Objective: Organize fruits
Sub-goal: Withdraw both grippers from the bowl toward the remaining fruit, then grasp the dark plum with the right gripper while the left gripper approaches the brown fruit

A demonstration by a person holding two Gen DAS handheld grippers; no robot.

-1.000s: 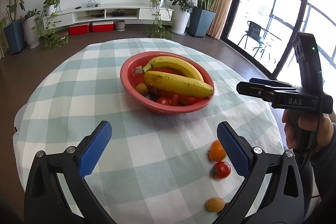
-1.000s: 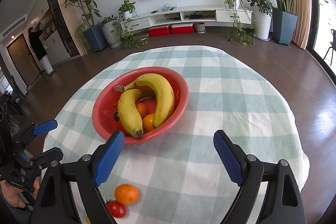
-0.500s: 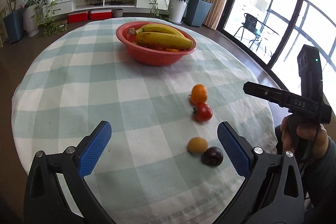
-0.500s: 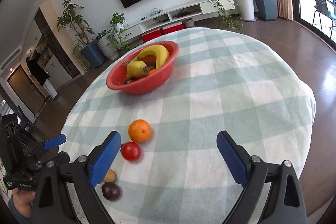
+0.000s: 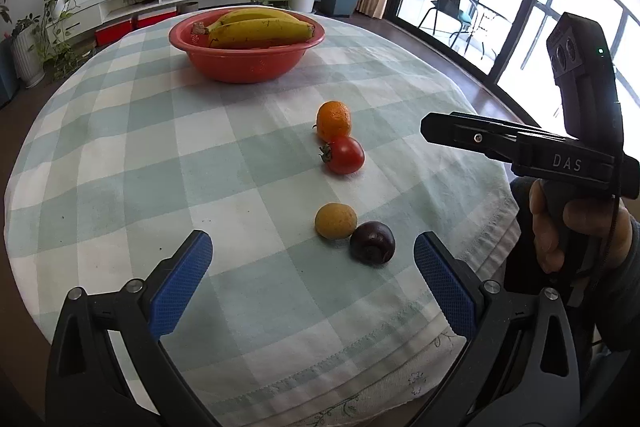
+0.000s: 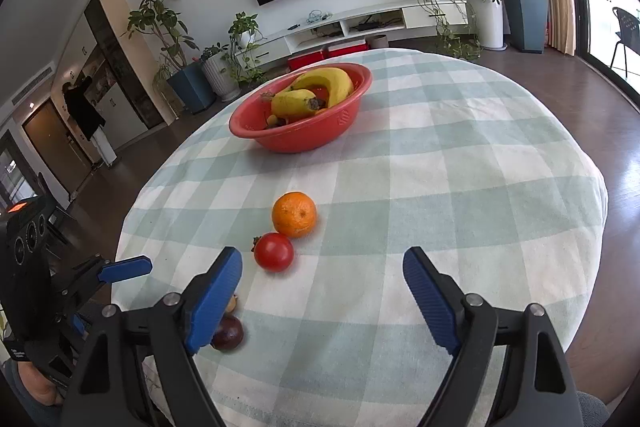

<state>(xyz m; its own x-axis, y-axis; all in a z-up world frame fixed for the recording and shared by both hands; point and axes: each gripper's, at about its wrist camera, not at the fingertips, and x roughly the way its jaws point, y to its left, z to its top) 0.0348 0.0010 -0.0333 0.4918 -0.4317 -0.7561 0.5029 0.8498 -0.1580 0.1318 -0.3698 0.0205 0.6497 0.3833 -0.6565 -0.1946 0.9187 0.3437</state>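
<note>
1. Left wrist view: showed a round table [image 5: 120,155] under a soft checked cloth, with a smooth red bowl [image 5: 246,61] of bananas [image 5: 260,31] far back.
2. Lay in a loose line ahead of the left gripper [image 5: 312,267]: a dimpled orange [image 5: 334,119] touching a glossy tomato [image 5: 344,155], then a small yellow fruit [image 5: 335,220] touching a dark round fruit [image 5: 373,242].
3. Stood wide open, both grippers, blue ribbed pads gripping nothing; right gripper [image 6: 322,285] jaws had just been closing, only bare cloth between them.
4. Right wrist view: hid most of the yellow fruit behind a left pad [image 6: 214,301]; dark fruit partly covered too.
5. Cut off at the frame edge: a hand [image 5: 576,227] on the right handle.
</note>
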